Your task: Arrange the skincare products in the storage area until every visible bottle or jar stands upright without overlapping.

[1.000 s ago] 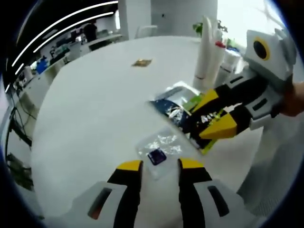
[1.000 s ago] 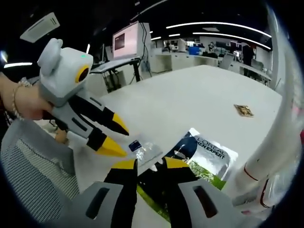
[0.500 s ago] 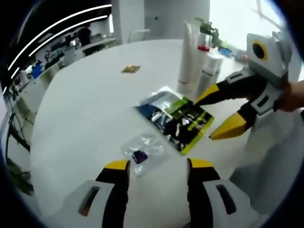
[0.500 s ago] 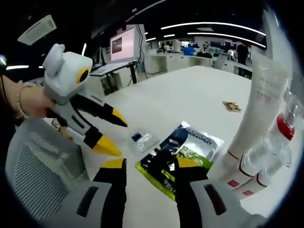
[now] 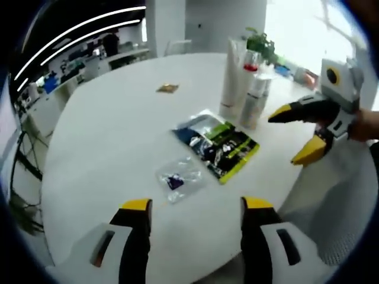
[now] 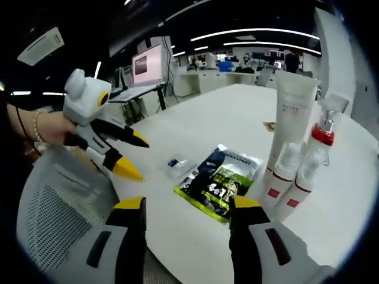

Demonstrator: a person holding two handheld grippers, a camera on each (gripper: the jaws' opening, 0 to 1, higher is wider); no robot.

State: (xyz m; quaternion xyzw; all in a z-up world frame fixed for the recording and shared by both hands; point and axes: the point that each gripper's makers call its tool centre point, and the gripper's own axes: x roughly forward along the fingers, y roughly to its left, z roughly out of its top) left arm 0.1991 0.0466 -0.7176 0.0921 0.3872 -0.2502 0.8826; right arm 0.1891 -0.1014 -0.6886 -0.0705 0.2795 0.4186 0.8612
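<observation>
We see the green sachet lying flat on the white table, and we place everything from it. Our left gripper hovers near the table edge on the near side of the sachet, jaws wide apart and holding nothing; our right gripper sits likewise, jaws spread and empty. In the left gripper view the right gripper comes in beyond the sachet's right end, off the table edge. The tall white tube stands upright just past the sachet's far end, with two small spray bottles upright beside it, one with a red collar. A small clear bag with a dark item inside lies just beside the sachet. A small brown packet lies well beyond. We cannot read the sachet's print
</observation>
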